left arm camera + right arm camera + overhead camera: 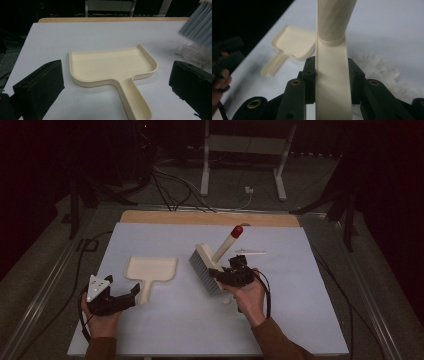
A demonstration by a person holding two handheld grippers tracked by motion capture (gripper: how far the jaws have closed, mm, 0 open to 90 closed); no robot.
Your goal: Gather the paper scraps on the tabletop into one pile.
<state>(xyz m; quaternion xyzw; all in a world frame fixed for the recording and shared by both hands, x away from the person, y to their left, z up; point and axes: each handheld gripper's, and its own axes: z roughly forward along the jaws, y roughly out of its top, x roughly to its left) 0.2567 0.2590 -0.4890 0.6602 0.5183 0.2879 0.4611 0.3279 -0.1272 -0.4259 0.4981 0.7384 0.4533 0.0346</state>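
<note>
Right tool (231, 274) closed on the flat cream back of a hand brush (212, 261), both pads pressed against its sides, as seen close up in the right gripper view (333, 82). Brush lifted clear of the desk (300, 320) and tilted, grey bristles (202, 270) pointing down and toward the left tool, round handle rising away from the right tool and ending in a red tip (237, 231). Just below and beside the right tool, a small heap of white fluffy material (382, 72) on the desk, also visible past the right jaw in the left gripper view (192, 52), with the bristles (200, 25) hanging above it. Left tool (131, 295) wide open, holding nothing, low over the desk near its front edge, grey three-cornered plate (97, 287) on top. Directly ahead of the left tool, between the lines of its two jaws, a cream dustpan (112, 66) lying flat on the desk, short handle (136, 102) pointing back toward the tool, open edge on the far side. Dustpan (150, 272) not touched by either jaw; handle end close to the right jaw tip in the high view. Beyond the right tool, a thin white stick (250, 253) lying on the desk. Dustpan well apart from the right tool, off to its left side (294, 42).
</note>
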